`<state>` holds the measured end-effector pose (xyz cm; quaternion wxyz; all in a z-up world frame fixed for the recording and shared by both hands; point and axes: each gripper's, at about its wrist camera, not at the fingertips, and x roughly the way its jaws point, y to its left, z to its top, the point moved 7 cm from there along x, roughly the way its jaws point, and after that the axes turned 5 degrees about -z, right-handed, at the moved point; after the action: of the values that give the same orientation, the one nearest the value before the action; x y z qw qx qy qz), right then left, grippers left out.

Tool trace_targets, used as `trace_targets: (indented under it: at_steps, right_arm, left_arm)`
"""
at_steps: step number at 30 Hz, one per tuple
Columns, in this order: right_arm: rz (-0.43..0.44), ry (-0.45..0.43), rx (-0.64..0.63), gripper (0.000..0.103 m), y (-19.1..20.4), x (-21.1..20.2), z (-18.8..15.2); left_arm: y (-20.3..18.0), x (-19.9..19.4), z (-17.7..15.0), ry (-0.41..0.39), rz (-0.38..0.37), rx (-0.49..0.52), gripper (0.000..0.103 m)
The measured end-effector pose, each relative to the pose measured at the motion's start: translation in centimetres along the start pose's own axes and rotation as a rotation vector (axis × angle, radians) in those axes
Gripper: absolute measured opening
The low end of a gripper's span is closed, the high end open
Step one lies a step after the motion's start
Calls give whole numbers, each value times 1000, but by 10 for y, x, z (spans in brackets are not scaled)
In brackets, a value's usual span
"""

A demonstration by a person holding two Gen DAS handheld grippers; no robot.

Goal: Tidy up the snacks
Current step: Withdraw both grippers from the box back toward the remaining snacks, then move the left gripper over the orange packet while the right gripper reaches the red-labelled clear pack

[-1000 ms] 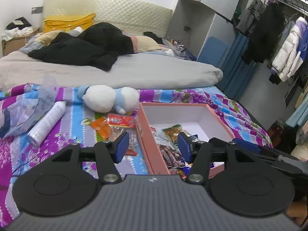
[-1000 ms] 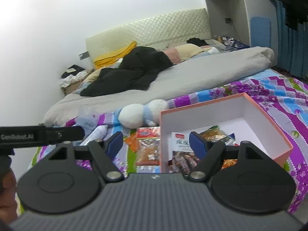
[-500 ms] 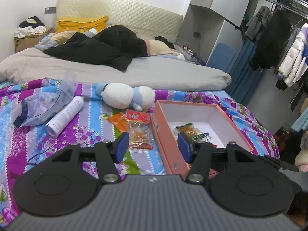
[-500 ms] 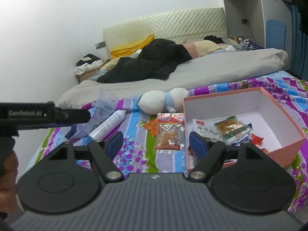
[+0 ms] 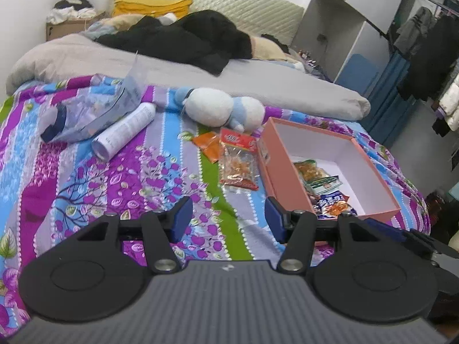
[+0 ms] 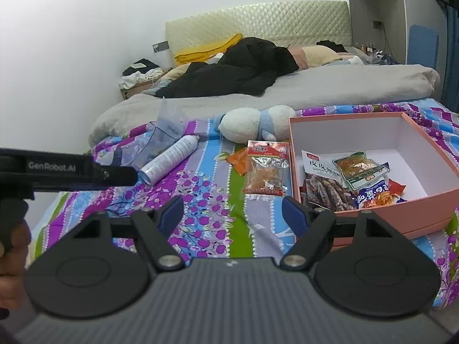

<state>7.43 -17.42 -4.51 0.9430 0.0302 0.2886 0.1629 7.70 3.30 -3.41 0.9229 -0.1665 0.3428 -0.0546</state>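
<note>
We see both tools over the floral bedspread (image 5: 86,189), nothing held. The left gripper (image 5: 228,219) stands released, blue pads apart with bare quilt between them; the right gripper (image 6: 232,215) is likewise spread and empty. The clear snack packet with red header (image 6: 266,167) lies flat just left of the pink box (image 6: 416,209), long axis running away from us, header at the far end toward the plush toy (image 6: 255,124). An orange sachet (image 6: 238,160) sits beside it, partly tucked under its left edge. Several packets lie inside the box at its near-left corner. A white spray can (image 6: 172,159) lies diagonally, farther left.
</note>
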Motion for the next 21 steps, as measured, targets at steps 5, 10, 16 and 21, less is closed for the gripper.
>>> trace_targets:
  at_steps: [5,10,16,21]
  right_arm:
    - [-15,7,-4,77,-2,12,-4]
    - [-26,24,-16,77,-1,26,-8]
    - [-16,42,-26,77,5,43,-7]
    - [-7,48,-34,77,15,61,-4]
  left_arm:
    - [13,20,-4,31,23,-21,61]
    - [24,38,-1,52,33,-31,62]
    - [34,57,4,72,39,-43,62]
    - [49,75,11,89,55,-50,62]
